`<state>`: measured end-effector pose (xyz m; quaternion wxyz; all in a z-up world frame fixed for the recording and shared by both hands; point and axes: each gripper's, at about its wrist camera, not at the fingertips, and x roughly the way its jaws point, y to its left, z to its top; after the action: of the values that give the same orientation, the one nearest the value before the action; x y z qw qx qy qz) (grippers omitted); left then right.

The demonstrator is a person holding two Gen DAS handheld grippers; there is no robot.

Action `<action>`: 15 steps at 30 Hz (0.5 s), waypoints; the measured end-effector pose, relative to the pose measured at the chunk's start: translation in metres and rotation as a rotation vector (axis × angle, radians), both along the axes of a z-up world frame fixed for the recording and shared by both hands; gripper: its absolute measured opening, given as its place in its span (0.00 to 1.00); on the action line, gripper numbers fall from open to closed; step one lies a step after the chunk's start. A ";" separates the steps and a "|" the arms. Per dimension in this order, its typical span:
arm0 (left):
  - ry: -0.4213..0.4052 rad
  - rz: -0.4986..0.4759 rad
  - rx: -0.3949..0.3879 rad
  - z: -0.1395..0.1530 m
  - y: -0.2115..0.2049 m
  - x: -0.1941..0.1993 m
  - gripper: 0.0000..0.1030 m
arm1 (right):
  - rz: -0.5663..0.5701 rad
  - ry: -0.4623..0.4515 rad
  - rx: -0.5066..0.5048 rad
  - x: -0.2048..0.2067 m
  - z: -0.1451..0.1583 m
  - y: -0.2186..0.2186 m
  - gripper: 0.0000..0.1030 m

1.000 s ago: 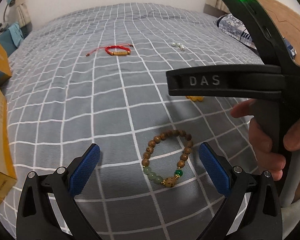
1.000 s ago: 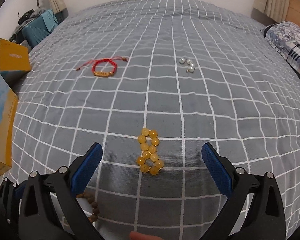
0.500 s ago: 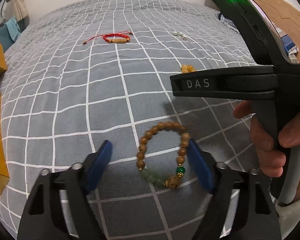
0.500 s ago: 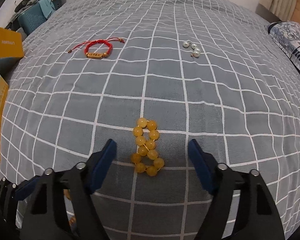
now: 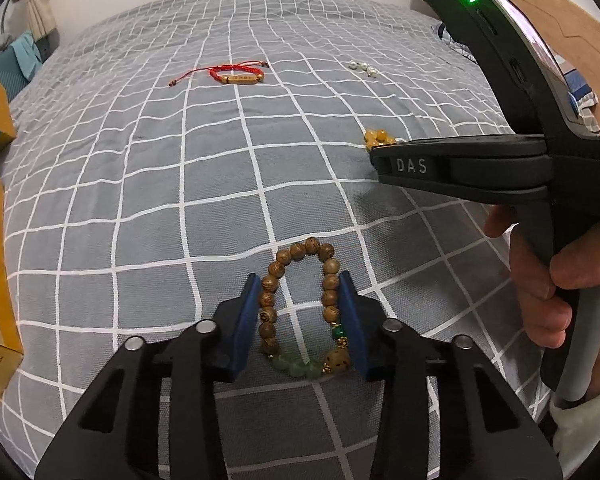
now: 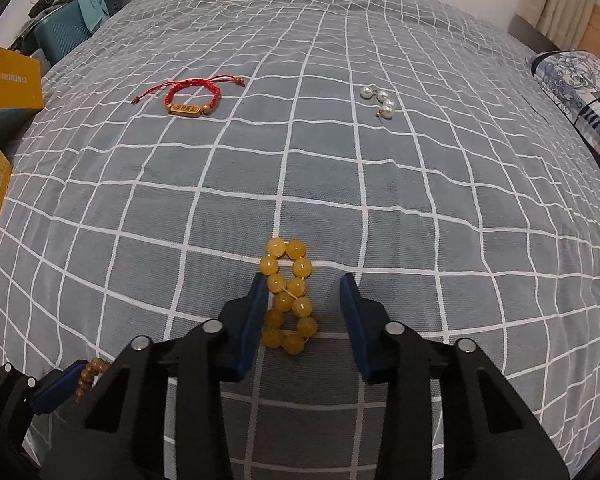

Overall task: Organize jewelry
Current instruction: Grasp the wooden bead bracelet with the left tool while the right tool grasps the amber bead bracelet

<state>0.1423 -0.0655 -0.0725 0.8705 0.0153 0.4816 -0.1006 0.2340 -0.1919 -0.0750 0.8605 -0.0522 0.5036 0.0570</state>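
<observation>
A wooden bead bracelet with green beads lies on the grey checked bedsheet. My left gripper is closing, and its blue pads press both sides and squeeze the loop narrow. A yellow bead bracelet lies folded between the jaws of my right gripper, which is also closing. Its left pad touches the beads while the right pad stands apart. Farther back lie a red cord bracelet and pearl earrings. The right gripper's body, held in a hand, fills the left wrist view's right side.
Orange boxes stand along the bed's left edge. A blue basket sits behind them. A patterned pillow lies at the right. A wooden headboard rises at the far right.
Both grippers' jaws have come in from wide open. The left pads now squeeze the wooden bracelet from a round loop into a narrow one. The right jaws have narrowed around the yellow beads.
</observation>
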 end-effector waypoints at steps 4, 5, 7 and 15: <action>-0.003 -0.005 -0.008 0.002 0.000 -0.002 0.09 | -0.024 -0.002 -0.001 0.000 0.001 -0.004 0.17; -0.008 -0.004 -0.010 0.003 0.001 -0.002 0.09 | -0.036 -0.003 0.015 -0.001 0.002 -0.006 0.16; -0.031 -0.004 0.000 0.005 0.000 -0.005 0.08 | -0.056 -0.019 0.023 -0.003 0.007 -0.008 0.09; -0.070 0.006 -0.036 0.019 0.004 -0.011 0.08 | -0.064 -0.060 0.018 -0.007 0.016 -0.008 0.09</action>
<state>0.1312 -0.0618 -0.0538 0.8872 0.0015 0.4491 -0.1059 0.2274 -0.1997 -0.0595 0.8771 -0.0302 0.4783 0.0321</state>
